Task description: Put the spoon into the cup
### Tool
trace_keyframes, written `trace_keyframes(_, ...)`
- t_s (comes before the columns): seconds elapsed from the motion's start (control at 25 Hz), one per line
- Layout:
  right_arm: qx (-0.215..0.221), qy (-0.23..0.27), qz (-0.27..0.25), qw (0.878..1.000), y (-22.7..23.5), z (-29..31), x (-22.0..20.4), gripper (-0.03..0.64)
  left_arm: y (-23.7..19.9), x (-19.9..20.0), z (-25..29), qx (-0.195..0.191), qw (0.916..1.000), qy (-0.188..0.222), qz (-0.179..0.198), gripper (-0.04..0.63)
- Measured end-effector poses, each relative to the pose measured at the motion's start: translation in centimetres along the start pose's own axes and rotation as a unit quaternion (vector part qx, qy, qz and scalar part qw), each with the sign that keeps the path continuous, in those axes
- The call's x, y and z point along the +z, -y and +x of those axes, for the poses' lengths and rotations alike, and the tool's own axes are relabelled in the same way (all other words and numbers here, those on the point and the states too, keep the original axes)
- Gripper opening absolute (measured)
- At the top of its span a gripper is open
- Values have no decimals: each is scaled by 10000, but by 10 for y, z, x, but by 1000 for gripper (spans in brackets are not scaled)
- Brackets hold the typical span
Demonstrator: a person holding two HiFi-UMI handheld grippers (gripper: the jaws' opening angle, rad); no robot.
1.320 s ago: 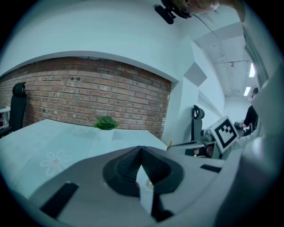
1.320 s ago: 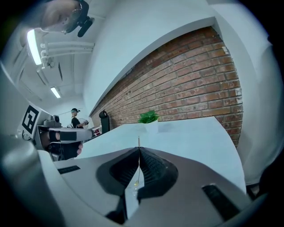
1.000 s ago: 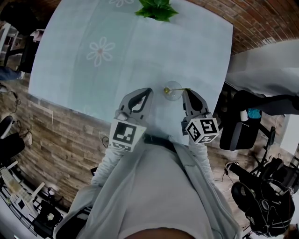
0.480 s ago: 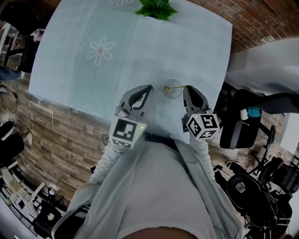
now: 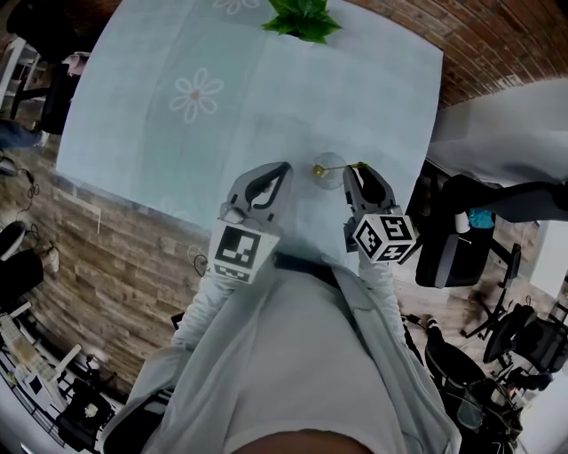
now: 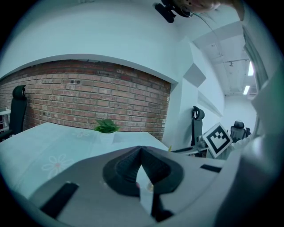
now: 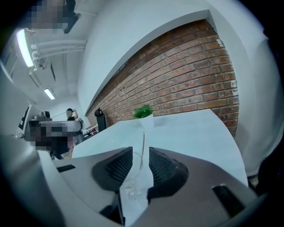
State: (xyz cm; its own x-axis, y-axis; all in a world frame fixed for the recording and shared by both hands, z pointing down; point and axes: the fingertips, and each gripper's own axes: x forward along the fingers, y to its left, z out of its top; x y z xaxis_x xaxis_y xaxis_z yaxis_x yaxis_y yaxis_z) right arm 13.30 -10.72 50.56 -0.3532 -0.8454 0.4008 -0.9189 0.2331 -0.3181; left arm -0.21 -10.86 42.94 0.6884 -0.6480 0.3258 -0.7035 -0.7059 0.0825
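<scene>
A clear glass cup [image 5: 329, 170] stands on the pale tablecloth [image 5: 222, 124], near the table's front edge. A thin gold spoon [image 5: 338, 168] rests in it, its handle leaning toward my right gripper [image 5: 357, 174]. In the right gripper view the handle [image 7: 143, 146] rises from the cup [image 7: 132, 177] between the jaws. Those jaws have just been opening, and the pads stand apart from the handle. My left gripper [image 5: 282, 168] hovers just left of the cup with its fingertips [image 6: 141, 150] touching, nothing between them.
A small green plant [image 5: 302, 18] in a white pot stands at the table's far edge, also seen as the plant [image 7: 143, 111] in the right gripper view. Black office chairs [image 5: 453, 239] sit beyond the table's right side. A brick wall runs behind.
My right gripper's jaws have parted from the spoon handle, and the spoon stays leaning in the cup. The left gripper has not moved.
</scene>
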Motion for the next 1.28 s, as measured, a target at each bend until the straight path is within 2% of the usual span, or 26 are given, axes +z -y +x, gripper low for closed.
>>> trace_keyframes(0.68, -176, 211, -326, 9991, -1, -19, 19, 133, 3, 15, -1, -53, 9998, 176, 121, 20)
trace_keyframes(1.28, -246, 990, -728, 9921, -7, -65, 81, 133, 10, 43, 2, -99, 9983, 446, 369, 20)
